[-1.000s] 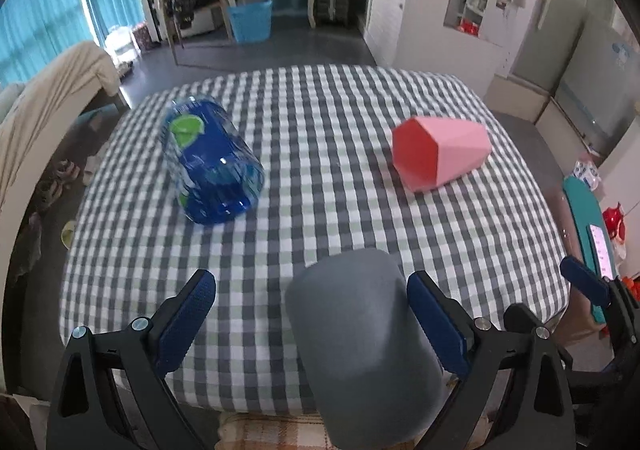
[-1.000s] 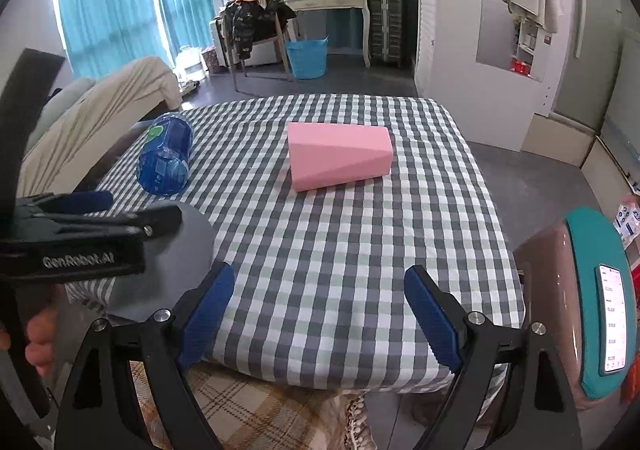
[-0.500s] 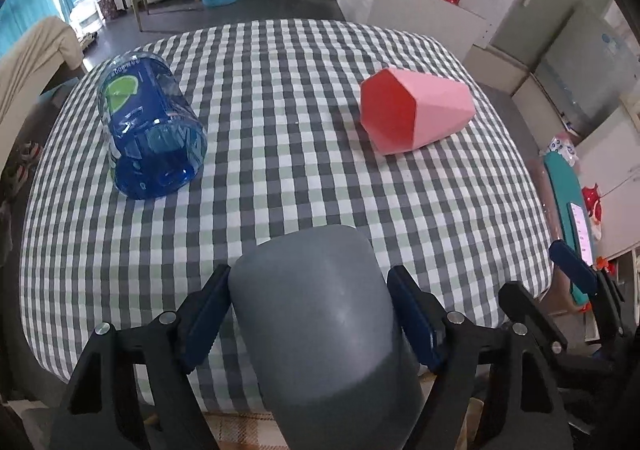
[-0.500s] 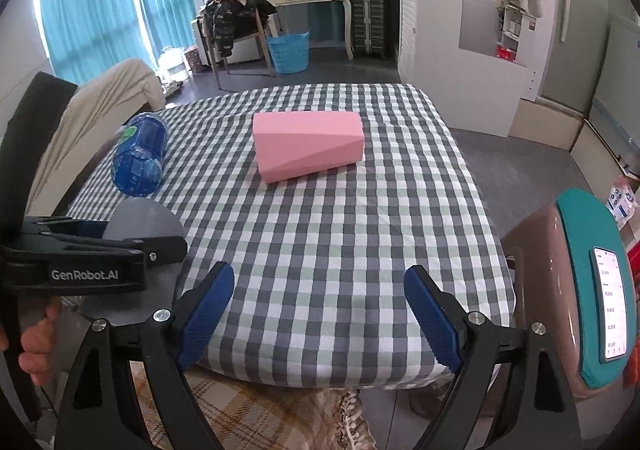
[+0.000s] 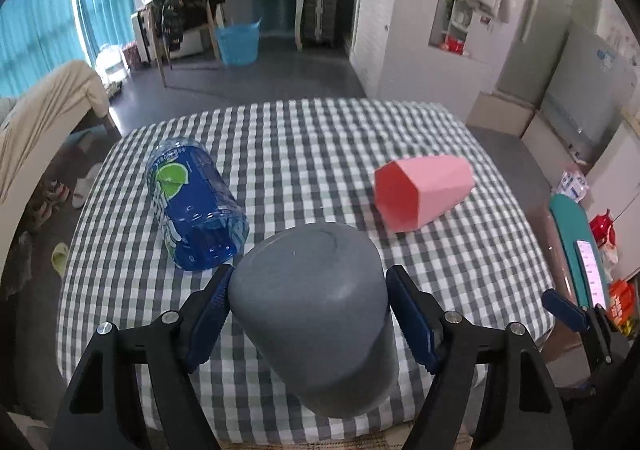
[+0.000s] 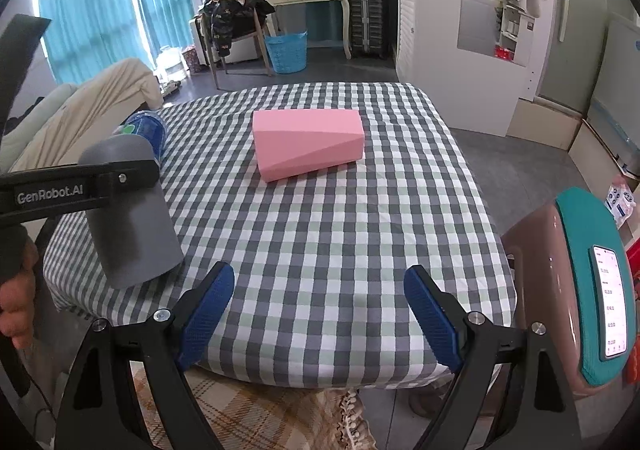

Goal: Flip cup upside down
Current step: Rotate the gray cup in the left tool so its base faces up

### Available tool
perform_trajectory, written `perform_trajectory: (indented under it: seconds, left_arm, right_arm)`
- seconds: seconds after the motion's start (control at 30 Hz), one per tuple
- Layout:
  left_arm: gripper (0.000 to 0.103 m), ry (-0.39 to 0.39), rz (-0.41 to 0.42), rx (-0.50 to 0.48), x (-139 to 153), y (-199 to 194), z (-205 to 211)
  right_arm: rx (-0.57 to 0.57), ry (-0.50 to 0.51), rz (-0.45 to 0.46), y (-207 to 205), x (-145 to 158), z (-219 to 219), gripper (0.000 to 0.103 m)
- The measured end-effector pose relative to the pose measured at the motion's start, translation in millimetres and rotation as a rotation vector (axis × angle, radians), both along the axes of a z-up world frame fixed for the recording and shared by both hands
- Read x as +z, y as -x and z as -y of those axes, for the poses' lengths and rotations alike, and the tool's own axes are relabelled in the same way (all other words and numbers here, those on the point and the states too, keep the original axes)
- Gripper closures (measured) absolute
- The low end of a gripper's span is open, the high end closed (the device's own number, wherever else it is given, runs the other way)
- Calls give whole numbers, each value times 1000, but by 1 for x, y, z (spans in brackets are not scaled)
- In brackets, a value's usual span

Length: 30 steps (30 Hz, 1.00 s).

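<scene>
A grey cup (image 5: 316, 314) stands nearly upright, closed base up and mouth down, at the near edge of the checked table (image 5: 304, 154). My left gripper (image 5: 308, 314) is shut on it, one blue pad on each side. In the right wrist view the grey cup (image 6: 132, 222) leans a little, its lower rim touching the cloth, with the left gripper's arm (image 6: 76, 190) across it. My right gripper (image 6: 320, 314) is open and empty over the near table edge.
A pink faceted cup (image 5: 420, 190) lies on its side at right; it also shows in the right wrist view (image 6: 308, 146). A blue plastic bottle (image 5: 192, 206) lies on its side at left. A brown and teal chair (image 6: 576, 290) stands right of the table.
My left gripper closed on the grey cup and turned it from lying on its side to nearly upright, base up. The right gripper stayed open and nearly still.
</scene>
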<state>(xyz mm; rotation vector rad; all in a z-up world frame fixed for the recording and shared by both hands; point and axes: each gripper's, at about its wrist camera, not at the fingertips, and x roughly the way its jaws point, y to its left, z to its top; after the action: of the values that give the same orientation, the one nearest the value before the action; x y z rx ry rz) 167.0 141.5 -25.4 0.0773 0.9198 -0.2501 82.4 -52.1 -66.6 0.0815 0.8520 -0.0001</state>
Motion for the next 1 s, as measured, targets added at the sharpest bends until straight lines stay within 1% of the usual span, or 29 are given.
perform_trajectory:
  seconds: [0.13,0.23,0.4,0.5,0.63,0.7,0.77,0.8,0.87,0.93,1.0]
  left_arm:
    - [25,-27,75,-13,-3,18,2]
    - [25,-44,113,-24,-5,36,8]
    - [24,-23,153,-101,-8,49,13]
    - [24,-23,178,-115,-7,53,15]
    - [23,19,205,-125,1,59,12]
    - [22,45,233,-128,6,65,6]
    - [20,54,259,-126,8,72,1]
    - [20,56,265,-126,7,74,-2]
    - [15,71,283,-129,5,83,-9]
    - [15,100,300,-132,3,92,-17]
    - [15,115,295,-141,0,97,-20]
  right_arm:
    - [-6,4,3,1,0,1,16]
    - [-13,6,7,2,1,2,16]
    - [-22,-3,28,4,4,6,16]
    - [-25,-13,47,7,8,8,16]
    - [-32,-24,94,14,18,11,16]
    - [-38,-33,124,18,24,13,16]
    - [-34,-43,153,21,30,13,16]
    - [-30,-44,164,22,32,13,16]
    - [-16,-43,183,25,35,10,16]
    - [1,-44,193,27,36,8,16]
    - [15,-45,201,29,36,4,16]
